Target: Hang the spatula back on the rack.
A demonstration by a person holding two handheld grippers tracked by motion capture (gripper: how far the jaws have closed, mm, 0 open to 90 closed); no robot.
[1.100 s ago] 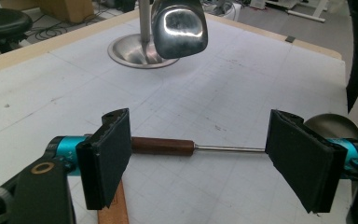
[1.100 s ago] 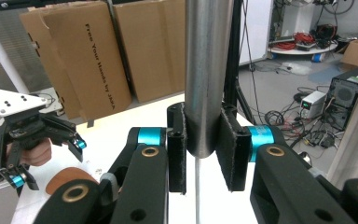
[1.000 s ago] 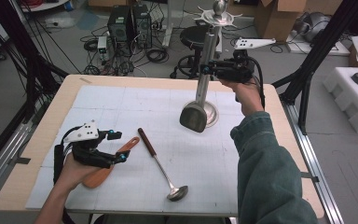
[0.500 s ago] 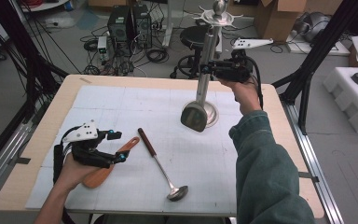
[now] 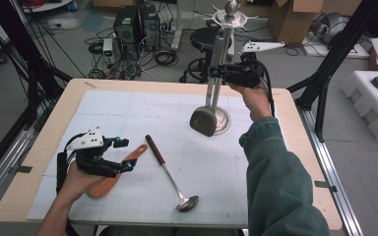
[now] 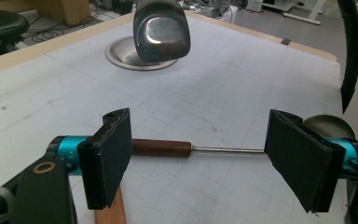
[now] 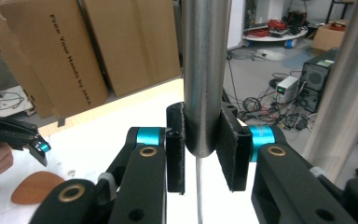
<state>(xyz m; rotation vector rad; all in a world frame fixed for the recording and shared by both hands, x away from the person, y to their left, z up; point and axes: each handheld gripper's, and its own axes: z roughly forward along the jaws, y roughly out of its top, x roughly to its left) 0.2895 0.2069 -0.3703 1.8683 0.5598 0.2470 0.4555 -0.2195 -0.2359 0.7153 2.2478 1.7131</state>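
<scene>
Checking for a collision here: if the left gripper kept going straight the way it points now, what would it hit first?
Probably the ladle: its brown handle and thin shaft lie on the mat right across the open left gripper. Depth is hard to judge.

Ladle (image 5: 171,176) lies between wooden spatula (image 5: 112,176) and rack (image 5: 221,73).

Surface (image 5: 295,162): wood-edged top w/ white gridded mat (image 5: 128,113) over most of it. On mat: wooden spatula (image 5: 113,177) front left, ladle (image 5: 170,172) just beside it, brown handle pointing away, bowl near front edge. Round metal stand base (image 5: 221,120) sits mid-right, well apart from both.
</scene>
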